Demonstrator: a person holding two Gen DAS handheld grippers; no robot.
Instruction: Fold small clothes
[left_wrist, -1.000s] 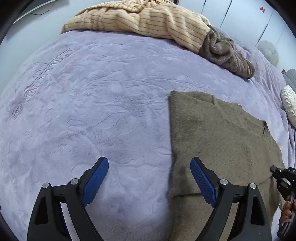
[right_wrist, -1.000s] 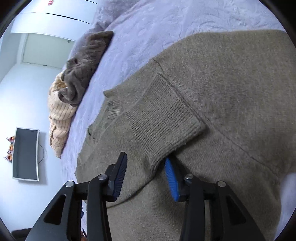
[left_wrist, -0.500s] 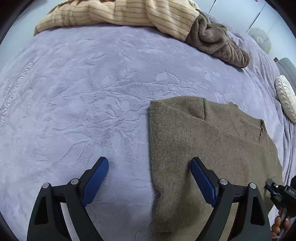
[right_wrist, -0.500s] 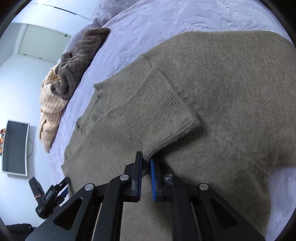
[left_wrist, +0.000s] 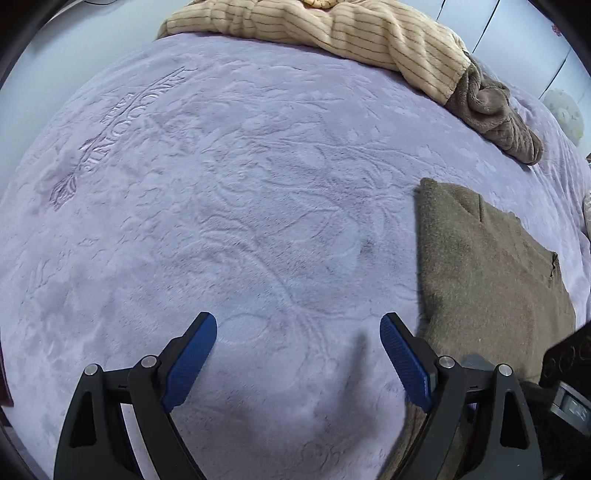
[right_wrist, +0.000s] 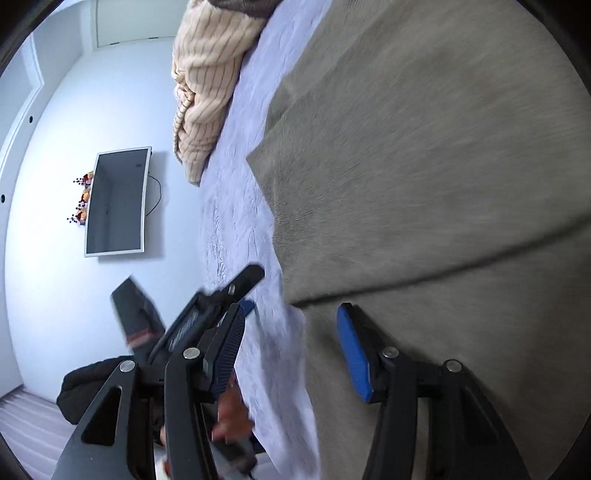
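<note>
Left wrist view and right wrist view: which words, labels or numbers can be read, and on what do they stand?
Nothing can be quoted with certainty.
Lavender blanket: a slanted row of embossed capital letters, too distorted to read; blurred in the right wrist view.
White wardrobe door: a small red mark, too small to read.

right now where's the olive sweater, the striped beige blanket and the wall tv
olive sweater (left_wrist: 491, 273), left wrist view, flat middle
striped beige blanket (left_wrist: 332, 29), left wrist view, top fold
wall tv (right_wrist: 116, 203), right wrist view, screen centre
</note>
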